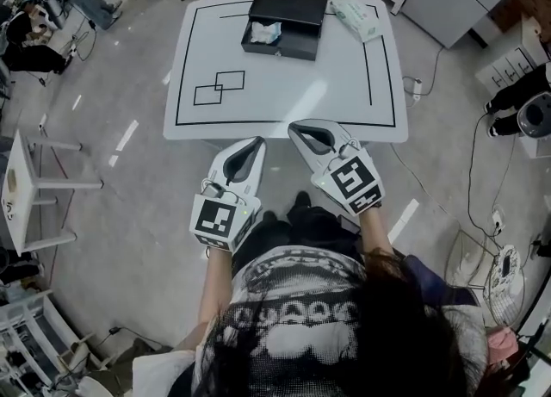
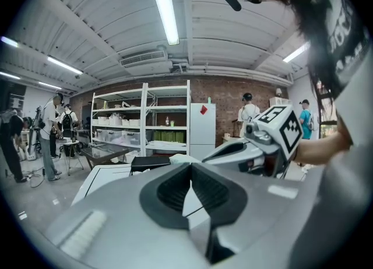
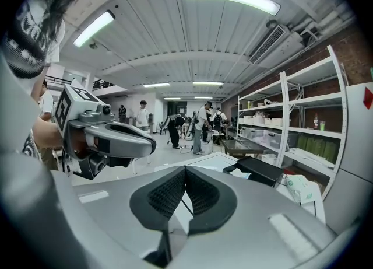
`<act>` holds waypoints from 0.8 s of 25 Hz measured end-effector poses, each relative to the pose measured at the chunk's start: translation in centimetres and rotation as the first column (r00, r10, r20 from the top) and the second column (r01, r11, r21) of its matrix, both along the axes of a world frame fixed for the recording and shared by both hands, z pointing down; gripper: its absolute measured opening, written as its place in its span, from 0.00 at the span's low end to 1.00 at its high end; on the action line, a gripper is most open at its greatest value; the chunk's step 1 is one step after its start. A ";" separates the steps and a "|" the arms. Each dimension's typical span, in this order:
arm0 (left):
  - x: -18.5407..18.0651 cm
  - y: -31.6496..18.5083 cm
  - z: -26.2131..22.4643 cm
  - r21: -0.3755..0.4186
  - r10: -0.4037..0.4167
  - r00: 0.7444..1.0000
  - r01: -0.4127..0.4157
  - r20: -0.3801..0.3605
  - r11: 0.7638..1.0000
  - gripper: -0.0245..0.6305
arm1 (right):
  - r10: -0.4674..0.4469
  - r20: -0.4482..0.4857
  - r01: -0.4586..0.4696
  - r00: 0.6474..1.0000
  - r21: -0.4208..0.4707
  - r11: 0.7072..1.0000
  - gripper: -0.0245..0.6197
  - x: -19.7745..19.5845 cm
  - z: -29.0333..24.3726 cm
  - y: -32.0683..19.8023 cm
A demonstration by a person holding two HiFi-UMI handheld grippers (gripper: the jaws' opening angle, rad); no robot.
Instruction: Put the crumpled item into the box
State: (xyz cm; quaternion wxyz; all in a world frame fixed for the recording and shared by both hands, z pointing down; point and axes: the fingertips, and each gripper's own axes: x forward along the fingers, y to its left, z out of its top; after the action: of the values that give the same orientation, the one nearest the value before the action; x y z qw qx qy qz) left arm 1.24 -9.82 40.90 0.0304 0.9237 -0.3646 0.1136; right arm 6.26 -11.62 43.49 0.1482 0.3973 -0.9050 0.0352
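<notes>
A black box [image 1: 287,23] stands open at the far middle of the white table [image 1: 284,85]. A crumpled white item [image 1: 265,33] lies inside its left part. The box [image 3: 260,171] shows in the right gripper view too, with the item [image 3: 240,174] at its near edge; in the left gripper view the box [image 2: 152,163] shows with the item [image 2: 184,159] on its right. My left gripper [image 1: 259,142] and right gripper [image 1: 294,127] hang side by side at the table's near edge. Both are shut with nothing between the tips.
A soft white packet [image 1: 359,18] lies right of the box. Black lines and two overlapping squares [image 1: 219,87] mark the tabletop. A small white table [image 1: 26,189] stands at the left, cables and gear [image 1: 508,275] at the right. People stand in the background near shelves [image 2: 145,122].
</notes>
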 end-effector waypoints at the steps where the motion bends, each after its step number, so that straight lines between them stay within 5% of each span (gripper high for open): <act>1: -0.4 0.5 0.0 0.000 0.005 1.000 -0.005 -0.001 1.000 0.04 | 0.003 -0.001 -0.003 1.000 -0.003 1.000 0.05 -0.4 0.0 0.5; 20: -8.2 8.0 -1.6 0.036 0.070 0.997 -0.069 -0.030 0.997 0.04 | 0.078 -0.019 -0.077 0.997 0.033 0.996 0.05 -8.2 -1.2 8.3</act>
State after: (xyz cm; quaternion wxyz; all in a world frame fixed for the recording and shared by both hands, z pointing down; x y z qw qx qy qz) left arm -7.00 -1.86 39.29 0.0160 0.9378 -0.3337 0.0940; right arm -1.91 -3.28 42.25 0.1494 0.4348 -0.8878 0.0225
